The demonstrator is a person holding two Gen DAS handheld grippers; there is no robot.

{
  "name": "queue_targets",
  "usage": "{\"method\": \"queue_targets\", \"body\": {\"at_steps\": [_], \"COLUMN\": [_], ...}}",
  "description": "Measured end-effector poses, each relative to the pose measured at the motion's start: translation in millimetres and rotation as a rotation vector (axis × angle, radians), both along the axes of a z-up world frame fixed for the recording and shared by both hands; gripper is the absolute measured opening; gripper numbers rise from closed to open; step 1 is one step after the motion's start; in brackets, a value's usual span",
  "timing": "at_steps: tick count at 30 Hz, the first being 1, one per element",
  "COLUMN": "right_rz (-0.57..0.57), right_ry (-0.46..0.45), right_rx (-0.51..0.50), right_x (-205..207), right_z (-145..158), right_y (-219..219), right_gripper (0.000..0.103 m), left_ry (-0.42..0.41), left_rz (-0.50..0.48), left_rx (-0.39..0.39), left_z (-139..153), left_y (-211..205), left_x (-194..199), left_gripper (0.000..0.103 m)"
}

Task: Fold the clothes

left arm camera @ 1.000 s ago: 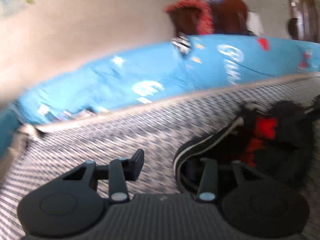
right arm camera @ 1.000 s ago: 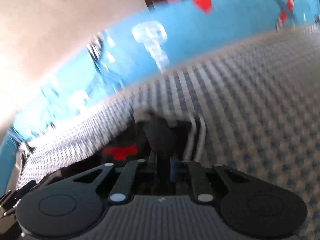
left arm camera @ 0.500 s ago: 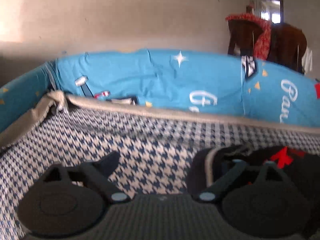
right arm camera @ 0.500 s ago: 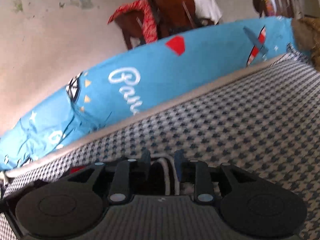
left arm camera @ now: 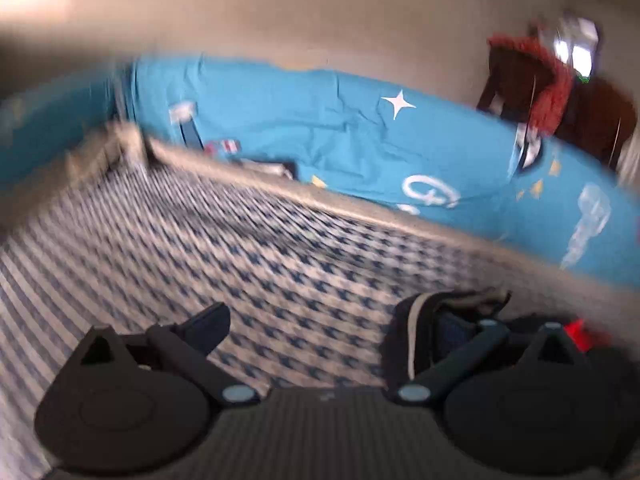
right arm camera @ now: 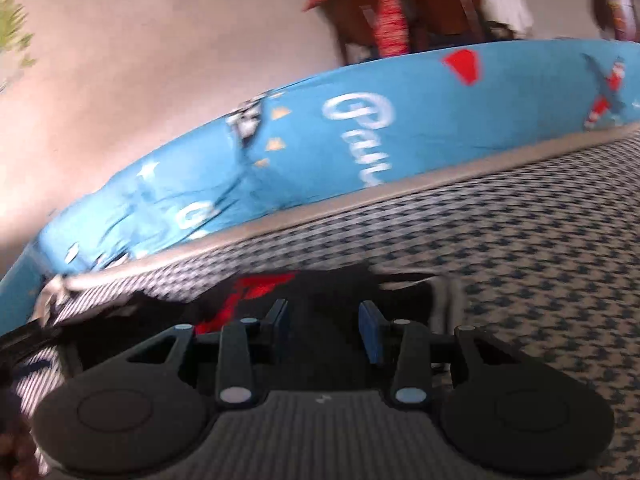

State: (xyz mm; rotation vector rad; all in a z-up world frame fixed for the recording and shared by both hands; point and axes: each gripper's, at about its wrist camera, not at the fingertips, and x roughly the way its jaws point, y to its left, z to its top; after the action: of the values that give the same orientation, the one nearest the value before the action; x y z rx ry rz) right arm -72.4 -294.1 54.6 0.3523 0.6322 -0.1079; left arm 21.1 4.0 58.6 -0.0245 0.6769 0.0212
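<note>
Left wrist: left gripper [left arm camera: 326,322] jaws wide beside garment [left arm camera: 448,320] | right gripper [right arm camera: 324,322] jaws parted over garment [right arm camera: 332,284] on mat [right arm camera: 540,240]

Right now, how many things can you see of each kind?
Black garment with red marks: 1
Hand-held grippers: 2, left and right
Houndstooth cover: 1
Blue printed sheet: 1
Wooden chairs, blurred: at least 1
Red cloth on chair: 1
Total: 7

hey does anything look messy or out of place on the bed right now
Only the black garment: it lies bunched, not flat, on the checked cover, with both open grippers, left and right, at it. Nothing looks spilled or damaged.
</note>
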Motion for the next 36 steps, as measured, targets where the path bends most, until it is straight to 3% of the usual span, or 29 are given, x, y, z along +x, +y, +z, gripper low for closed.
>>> {"method": "queue_targets", "body": {"at_steps": [2, 8, 10, 14, 18, 23, 24, 26, 28, 30, 36], "right_rz": [0.077, 0.331, 0.394, 0.517, 0.566, 0.574, 0.569, 0.559, 0.555, 0.577, 0.64], "right_ry": [0.004, 0.036, 0.045, 0.073, 0.102, 0.157, 0.157, 0.157, 0.141, 0.097, -0.035], "right_rx": [-0.026, -0.031, -0.039, -0.057, -0.095, -0.174, -0.198, -0.242, -0.226, -0.174, -0.018], "right_x": [4.2, 9.8, 9.1, 11.1, 16.5, 26.6, 27.4, 29.1, 32.4, 35.6, 45.1], "right_z": [-3.4, -19.8, -28.0, -44.5, -62.5, -86.1, -89.1, -94.9, -94.6, -91.9, -83.7], "right_y": [19.4, 77.6, 96.4, 132.3, 162.7, 190.1, 194.2, 202.1, 206.5, 213.7, 235.3], "right_gripper": [0.039, 0.042, 0.05, 0.051, 0.059, 0.059, 0.058, 0.045, 0.024, 0.013, 0.013], "left_ry": [-0.011, -0.046, -0.048, -0.063, -0.069, -0.064, -0.068, -0.08, -0.095, -0.114, -0.2], "left_rz": [-0.037, -0.028, -0.003, 0.024, 0.035, 0.028, 0.028, 0.032, 0.037, 0.047, 0.118], "left_rx": [0.068, 0.09, 0.069, 0.01, 0.024, 0.033, 0.035, 0.044, 0.063, 0.086, 0.163], "left_z": [-0.9, 2.1, 4.8, 9.4, 10.9, 12.5, 13.5, 16.3, 19.6, 22.9, 37.9], "left_y": [-10.1, -13.0, -6.3, 9.1, 15.5, 20.9, 22.5, 25.9, 30.1, 34.5, 51.2], "left_x": [-4.1, -5.6, -4.7, -6.4, -7.7, -8.1, -8.5, -10.2, -12.1, -13.5, -18.0], "left_gripper": [0.102, 0.103, 0.103, 0.103, 0.103, 0.103, 0.103, 0.103, 0.103, 0.103, 0.103]}}
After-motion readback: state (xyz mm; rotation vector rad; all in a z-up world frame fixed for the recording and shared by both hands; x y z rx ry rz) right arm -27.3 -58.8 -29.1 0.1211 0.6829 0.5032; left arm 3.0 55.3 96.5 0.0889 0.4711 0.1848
